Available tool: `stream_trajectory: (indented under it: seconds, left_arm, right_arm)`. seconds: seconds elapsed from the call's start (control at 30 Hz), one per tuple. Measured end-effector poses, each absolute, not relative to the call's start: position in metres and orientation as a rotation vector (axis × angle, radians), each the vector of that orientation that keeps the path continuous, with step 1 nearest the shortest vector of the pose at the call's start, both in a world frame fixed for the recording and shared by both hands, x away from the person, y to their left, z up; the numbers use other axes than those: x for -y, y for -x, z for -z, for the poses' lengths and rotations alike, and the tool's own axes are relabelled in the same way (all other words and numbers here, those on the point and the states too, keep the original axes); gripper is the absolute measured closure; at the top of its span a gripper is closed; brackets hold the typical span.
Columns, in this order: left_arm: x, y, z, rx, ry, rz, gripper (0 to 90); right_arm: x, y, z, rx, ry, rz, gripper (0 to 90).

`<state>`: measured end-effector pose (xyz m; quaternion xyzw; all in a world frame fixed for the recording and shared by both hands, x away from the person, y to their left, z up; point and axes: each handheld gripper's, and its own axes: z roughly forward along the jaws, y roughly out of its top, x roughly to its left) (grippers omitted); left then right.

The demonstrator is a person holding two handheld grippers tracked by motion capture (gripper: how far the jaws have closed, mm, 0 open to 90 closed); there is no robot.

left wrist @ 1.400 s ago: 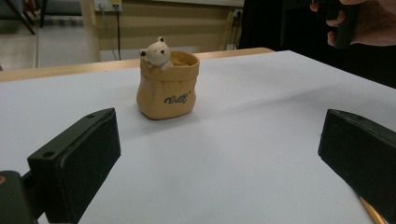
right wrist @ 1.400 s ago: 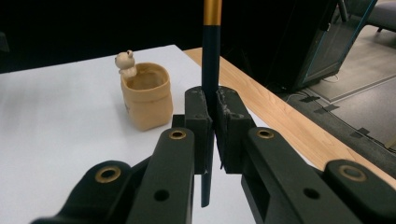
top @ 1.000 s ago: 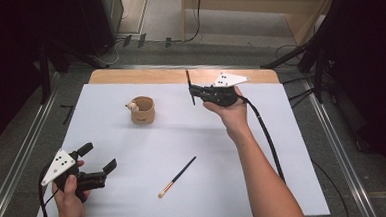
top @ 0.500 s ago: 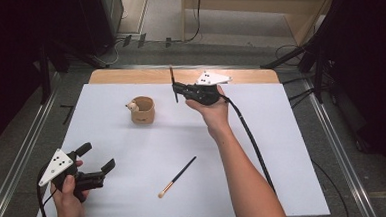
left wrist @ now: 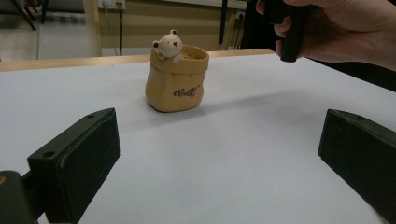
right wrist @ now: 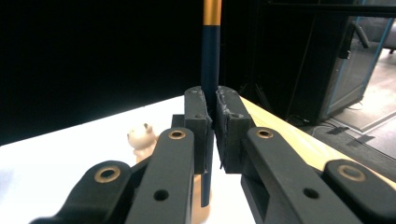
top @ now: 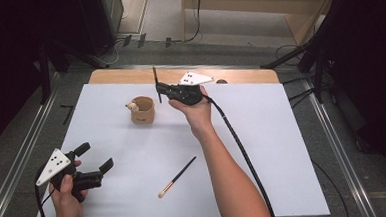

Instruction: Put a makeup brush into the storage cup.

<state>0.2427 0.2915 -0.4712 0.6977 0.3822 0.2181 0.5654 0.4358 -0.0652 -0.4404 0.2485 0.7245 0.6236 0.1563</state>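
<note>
A tan sack-shaped pot (top: 142, 110) with a small bear on its rim stands at the back of the white table (top: 283, 149). My right gripper (top: 159, 88) hovers just right of the pot, shut on a dark-handled brush (top: 155, 76) that stands upright. In the right gripper view the pads (right wrist: 196, 112) pinch the blue handle with its gold band (right wrist: 210, 46), and the bear (right wrist: 140, 137) peeks out below. My left gripper (top: 97, 154) rests at the front left, open and holding nothing. In the left gripper view it (left wrist: 219, 154) faces the pot (left wrist: 177, 79).
A second brush (top: 177, 177) with a pale tip lies on the table in front of the middle. A bare wooden strip (top: 129, 74) runs along the table's far edge. The right gripper's cable (top: 243, 151) trails along the forearm. Dark stands surround the table.
My right gripper has carried the upright brush leftward along the back of the table, ending close beside the pot. The left gripper has stayed put.
</note>
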Motion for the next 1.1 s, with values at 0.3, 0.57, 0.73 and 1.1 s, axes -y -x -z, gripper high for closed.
stream_trajectory:
  seconds: [0.3, 0.57, 0.73, 1.1]
  left_arm:
    - [-0.292, -0.243, 0.472, -0.897, -1.643, -0.509, 0.0]
    - [-0.291, -0.244, 0.472, -0.897, -1.644, -0.505, 0.0]
    - [-0.292, -0.244, 0.473, -0.898, -1.642, -0.503, 0.0]
    - [-0.293, -0.244, 0.473, -0.897, -1.640, -0.505, 0.0]
  right_arm:
    - [0.045, -0.436, 0.445, -2.064, -0.706, -1.835, 85.0]
    - [0.035, -0.438, 0.451, -2.076, -0.713, -1.829, 84.9]
    - [0.030, -0.439, 0.459, -2.081, -0.722, -1.823, 84.9]
    - [0.024, -0.440, 0.474, -2.126, -0.732, -1.789, 84.8]
